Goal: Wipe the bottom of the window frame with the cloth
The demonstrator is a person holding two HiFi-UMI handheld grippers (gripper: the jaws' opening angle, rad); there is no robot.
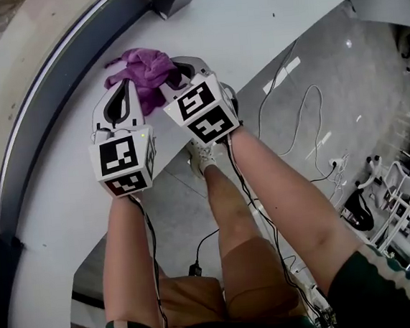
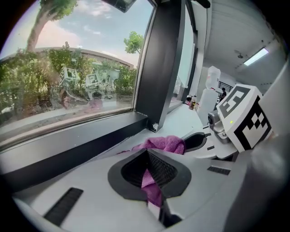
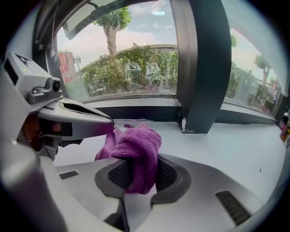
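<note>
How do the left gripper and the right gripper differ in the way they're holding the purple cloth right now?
The left gripper pinches only a thin strip of the purple cloth, while the right gripper clamps a thick bunched fold that spills over its jaws. In the head view, the left gripper lies nearer the dark window frame than the right gripper. Both are shut on the same cloth, over the white sill.

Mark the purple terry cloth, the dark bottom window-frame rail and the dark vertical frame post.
purple terry cloth (image 3: 138, 147), right gripper view, bunched middle.
dark bottom window-frame rail (image 2: 77, 147), left gripper view, front face.
dark vertical frame post (image 3: 201, 68), right gripper view, mid-height.
</note>
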